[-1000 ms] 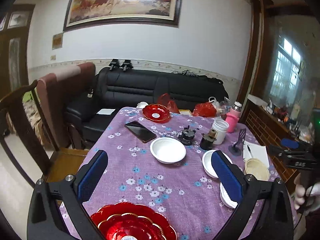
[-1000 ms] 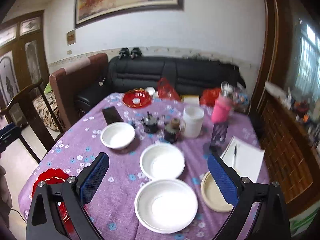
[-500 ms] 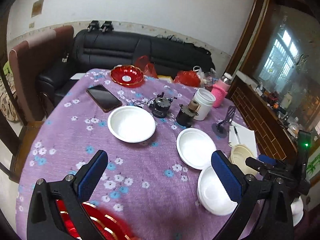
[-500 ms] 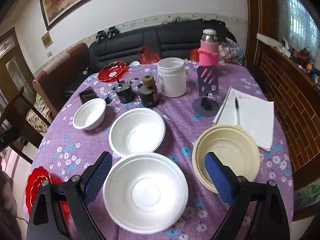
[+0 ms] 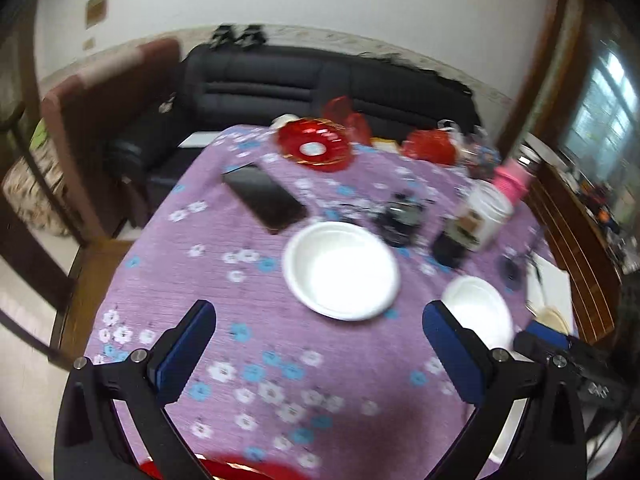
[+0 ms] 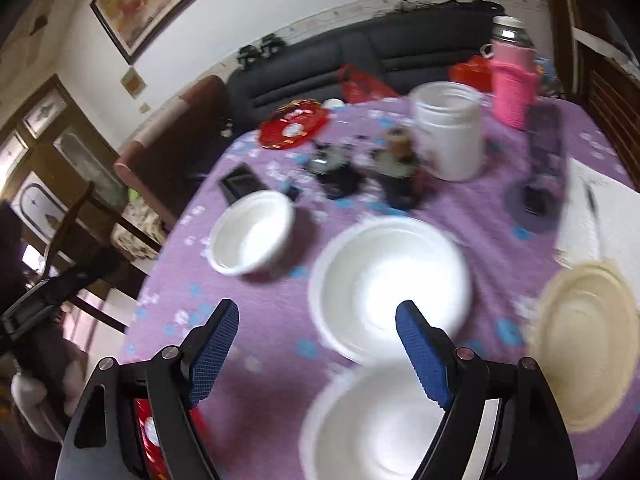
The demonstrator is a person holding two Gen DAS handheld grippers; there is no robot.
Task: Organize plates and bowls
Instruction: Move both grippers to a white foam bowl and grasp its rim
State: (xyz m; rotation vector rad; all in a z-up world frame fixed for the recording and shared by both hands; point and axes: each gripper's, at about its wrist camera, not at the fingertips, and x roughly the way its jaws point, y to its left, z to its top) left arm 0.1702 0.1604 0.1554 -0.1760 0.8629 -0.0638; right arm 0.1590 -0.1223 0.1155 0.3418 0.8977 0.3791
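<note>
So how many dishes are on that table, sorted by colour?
White bowls: 3
Red plates: 2
Cream plate: 1
Total: 6

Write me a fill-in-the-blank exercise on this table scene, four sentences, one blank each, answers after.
1. The tablecloth is ____ with small flowers.
2. The phone lies face up beside the ____ plate at the far edge.
3. The bottle behind the white jar wears a ____ sleeve.
4. Between the right gripper fingers there is ____.

Answers: purple; red; pink; nothing
</note>
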